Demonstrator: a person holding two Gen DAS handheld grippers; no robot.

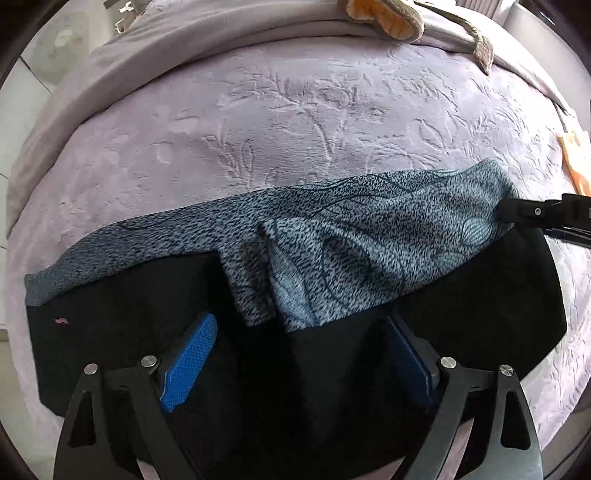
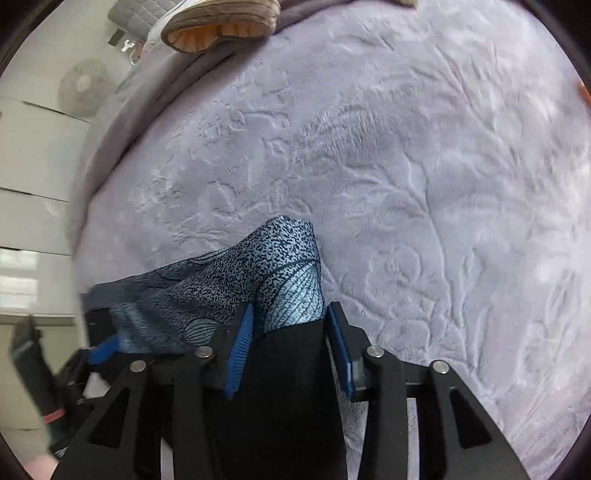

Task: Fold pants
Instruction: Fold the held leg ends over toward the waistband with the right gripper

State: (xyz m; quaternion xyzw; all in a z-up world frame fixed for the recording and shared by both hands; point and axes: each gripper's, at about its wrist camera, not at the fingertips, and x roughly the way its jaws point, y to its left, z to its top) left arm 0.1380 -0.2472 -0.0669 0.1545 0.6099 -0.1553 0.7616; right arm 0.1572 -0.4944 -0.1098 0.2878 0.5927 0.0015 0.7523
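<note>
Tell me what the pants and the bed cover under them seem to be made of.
The pants look like thin, stretchy knit: black outside, with a blue-grey speckled leaf print that has a slight sheen where it creases. The bed cover looks like soft lilac plush fleece, matte and fuzzy, with a leaf pattern pressed into the pile.

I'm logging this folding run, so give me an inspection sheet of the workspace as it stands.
Surface: lilac embossed blanket on a bed.
Job's things: pants, blue-grey print with black part, lying crosswise, bunched mid-way.
Clutter: shoe at the far edge; orange item at the right edge.
Grippers: left gripper open, fingers astride the black fabric; right gripper shut on the pants' end.
Cables: nothing seen.
Surroundings: white drawers left of the bed.
</note>
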